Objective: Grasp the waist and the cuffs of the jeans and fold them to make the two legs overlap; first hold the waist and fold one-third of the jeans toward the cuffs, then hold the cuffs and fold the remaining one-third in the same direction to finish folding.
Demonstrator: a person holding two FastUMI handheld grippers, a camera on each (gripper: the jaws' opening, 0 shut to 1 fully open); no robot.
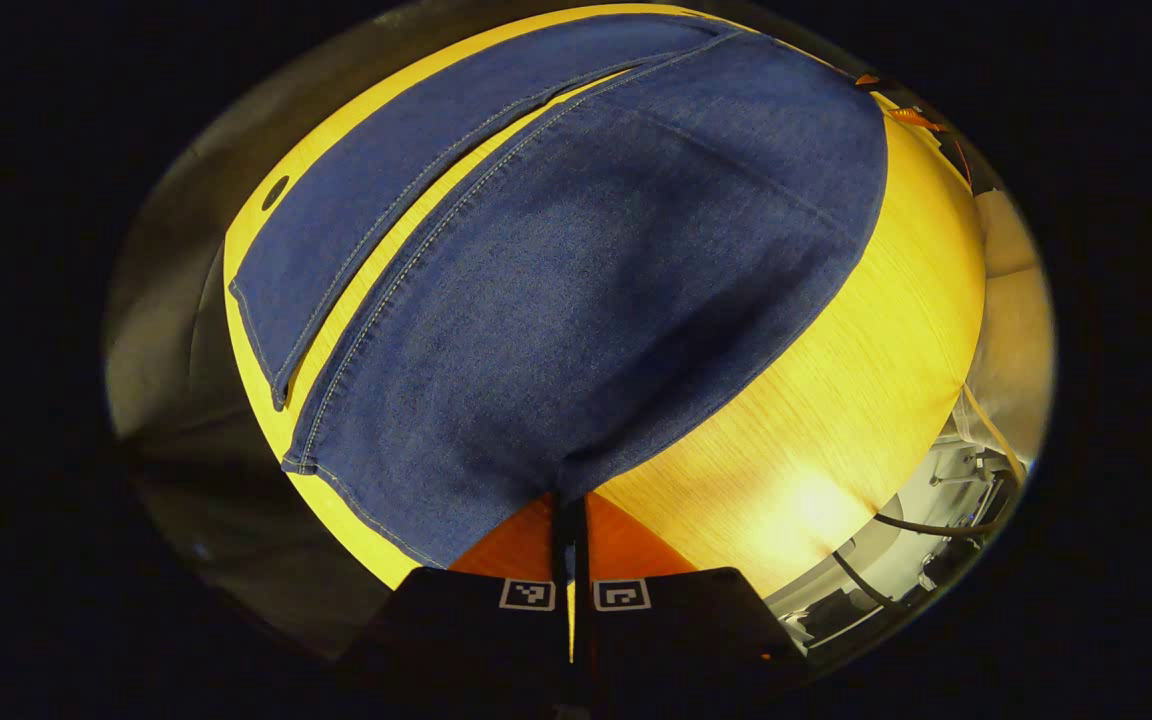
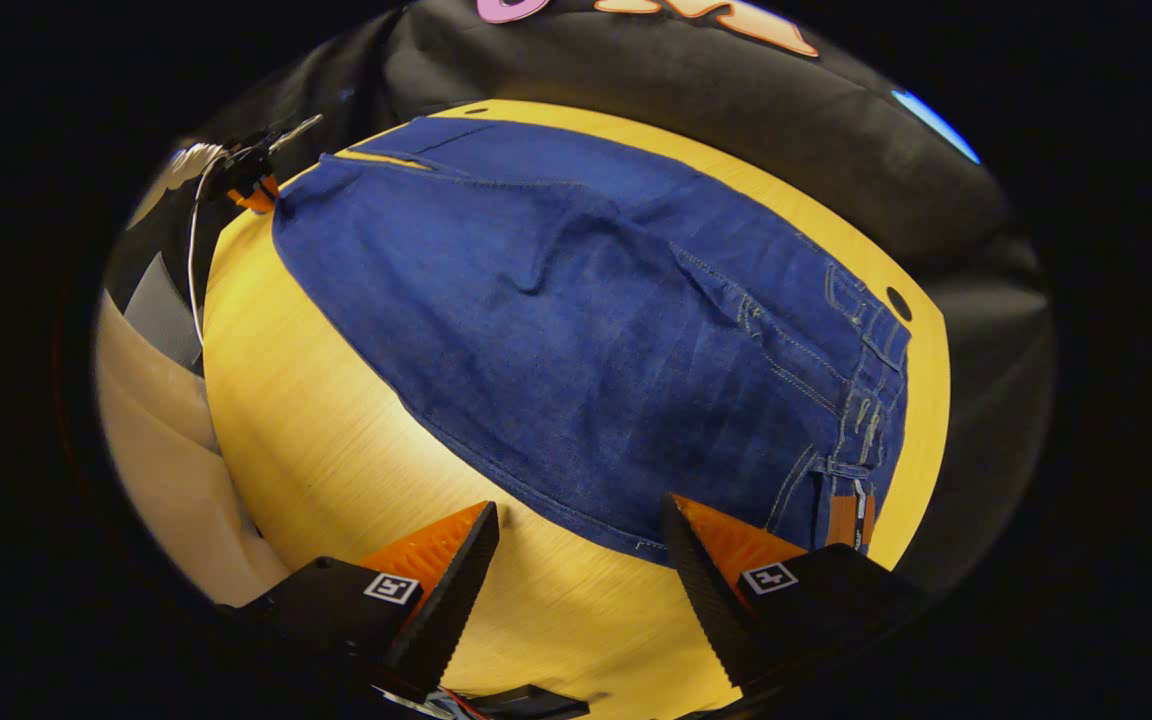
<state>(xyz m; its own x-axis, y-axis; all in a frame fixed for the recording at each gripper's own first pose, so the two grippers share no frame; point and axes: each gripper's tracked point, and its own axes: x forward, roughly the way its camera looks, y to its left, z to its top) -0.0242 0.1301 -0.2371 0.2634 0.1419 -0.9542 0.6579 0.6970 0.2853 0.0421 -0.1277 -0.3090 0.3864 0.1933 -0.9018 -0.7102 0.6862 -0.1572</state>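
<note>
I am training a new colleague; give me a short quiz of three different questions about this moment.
1. True or false: the left hand-held gripper is shut on the jeans.
2. Which is open: A) the left, B) the right hand-held gripper?
3. Fill in: the jeans lie on the yellow ____.

Key: 1 true, it pinches a cuff corner. 2 B, wide apart above the table by the waist. 3 table.

A pale yellow wood-grain table top (image 2: 336, 440) spreads ahead of both cameras, with a bright glare patch (image 1: 816, 500) just right of the left gripper's fingers. A small dark round hole (image 2: 898, 303) sits near its far edge. Beyond it hangs wrinkled black cloth (image 2: 636, 80). Loose cables (image 1: 926, 525) trail off the table's right edge.
</note>
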